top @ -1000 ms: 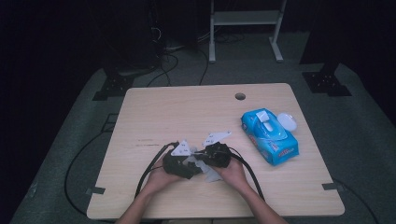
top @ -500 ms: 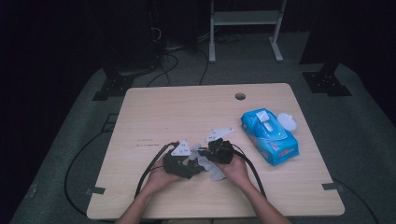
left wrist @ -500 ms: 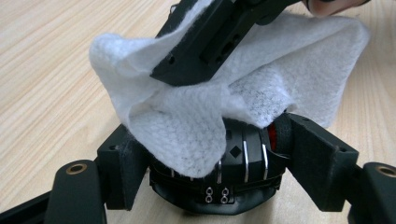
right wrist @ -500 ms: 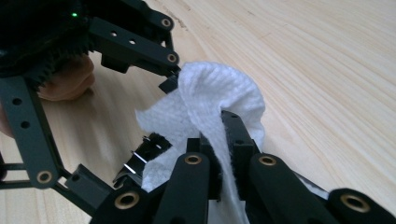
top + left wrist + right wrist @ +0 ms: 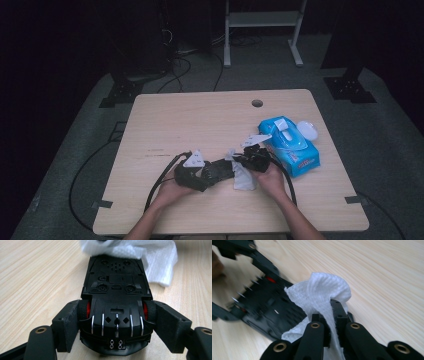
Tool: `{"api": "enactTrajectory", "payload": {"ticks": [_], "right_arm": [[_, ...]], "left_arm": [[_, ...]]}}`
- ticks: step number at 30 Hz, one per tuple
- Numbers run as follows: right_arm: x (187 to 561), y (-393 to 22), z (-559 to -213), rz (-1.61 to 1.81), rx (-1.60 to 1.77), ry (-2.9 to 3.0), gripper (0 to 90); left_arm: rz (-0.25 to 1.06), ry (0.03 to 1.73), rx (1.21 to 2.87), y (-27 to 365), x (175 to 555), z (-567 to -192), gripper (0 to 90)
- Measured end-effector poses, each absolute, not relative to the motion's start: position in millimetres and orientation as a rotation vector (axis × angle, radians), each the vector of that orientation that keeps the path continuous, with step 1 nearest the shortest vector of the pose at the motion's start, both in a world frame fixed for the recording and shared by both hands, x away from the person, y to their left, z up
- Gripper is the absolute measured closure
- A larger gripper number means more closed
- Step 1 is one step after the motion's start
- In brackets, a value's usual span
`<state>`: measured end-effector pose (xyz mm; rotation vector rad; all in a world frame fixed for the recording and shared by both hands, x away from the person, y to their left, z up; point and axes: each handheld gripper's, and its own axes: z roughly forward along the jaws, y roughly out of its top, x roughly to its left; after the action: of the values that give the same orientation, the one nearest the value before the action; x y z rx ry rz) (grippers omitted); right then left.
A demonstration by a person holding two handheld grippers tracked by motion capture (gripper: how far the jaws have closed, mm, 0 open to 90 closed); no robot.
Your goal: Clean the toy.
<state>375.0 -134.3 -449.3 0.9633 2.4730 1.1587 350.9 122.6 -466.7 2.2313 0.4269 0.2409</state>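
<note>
While the left hand-held gripper [image 5: 116, 322] clamps the toy car [image 5: 116, 297] — wipe [image 5: 150, 257] beyond.

black toy car [image 5: 116, 307] upturned — white wipe [image 5: 319, 296] crumpled

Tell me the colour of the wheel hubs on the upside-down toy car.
Red, seen inside the wheel hubs of the black plastic toy car; clearest in the left gripper view.

The right gripper [image 5: 248, 161] has slid toward the blue wipes pack [image 5: 289, 146], dragging the pinched white wipe [image 5: 243, 176] along the upturned black toy car [image 5: 216, 171] (its underside faces up), so more wipe now shows beside the car.
</note>
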Motion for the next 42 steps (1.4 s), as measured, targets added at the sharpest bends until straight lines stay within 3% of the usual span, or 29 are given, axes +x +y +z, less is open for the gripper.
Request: {"api": "enactTrajectory", "payload": {"ticks": [10,17,24,31,42], "right_arm": [[353,-124,-449,1.228,0.854,2.534,87.6],[358,-158,-453,1.216,0.986,2.477,87.6],[343,-148,-451,1.24,0.89,2.523,87.6],[355,-165,-452,1.22,0.992,2.484,87.6],[380,-127,-451,1.247,0.949,2.473,87.6]], "left_arm": [[0.243,0.43,2.237,123,351,-467,26.2],[0.252,0.42,2.24,124,351,-466,26.2],[0.25,0.422,2.243,124,351,-466,26.2],[0.245,0.418,2.242,124,352,-466,26.2],[0.239,0.42,2.237,124,351,-467,26.2]]}}
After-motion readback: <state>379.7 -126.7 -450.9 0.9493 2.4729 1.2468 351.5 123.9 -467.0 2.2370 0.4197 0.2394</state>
